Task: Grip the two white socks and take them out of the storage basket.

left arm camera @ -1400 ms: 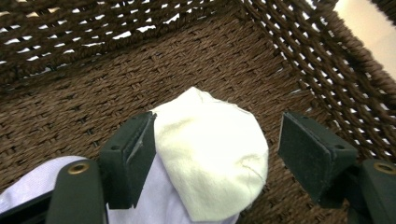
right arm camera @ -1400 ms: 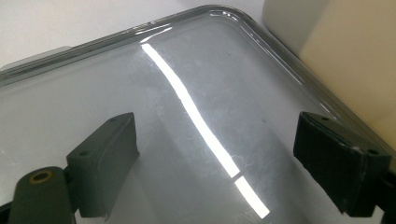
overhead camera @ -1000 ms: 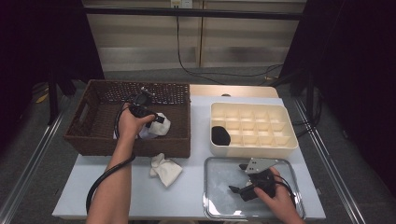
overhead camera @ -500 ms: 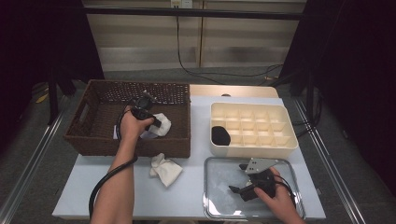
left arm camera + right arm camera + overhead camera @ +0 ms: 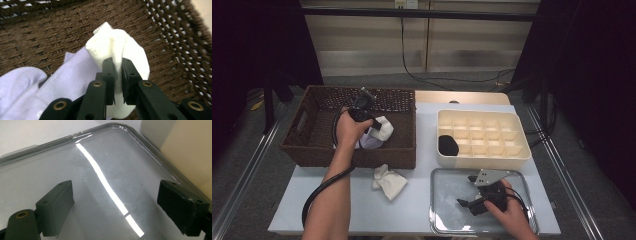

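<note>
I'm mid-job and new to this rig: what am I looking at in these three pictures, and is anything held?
No robot: a person holds a two-jaw tool in each hand. The high view looks down on the table; each of the other two rides on a gripper and looks along its jaws. The left gripper, over the wicker basket, has just been closing its jaws, and they pinch a white cloth beside a pale lilac cloth. The right gripper rests open over the metal tray. Another white cloth and a cream divided box holding a black item lie on the table.
</note>
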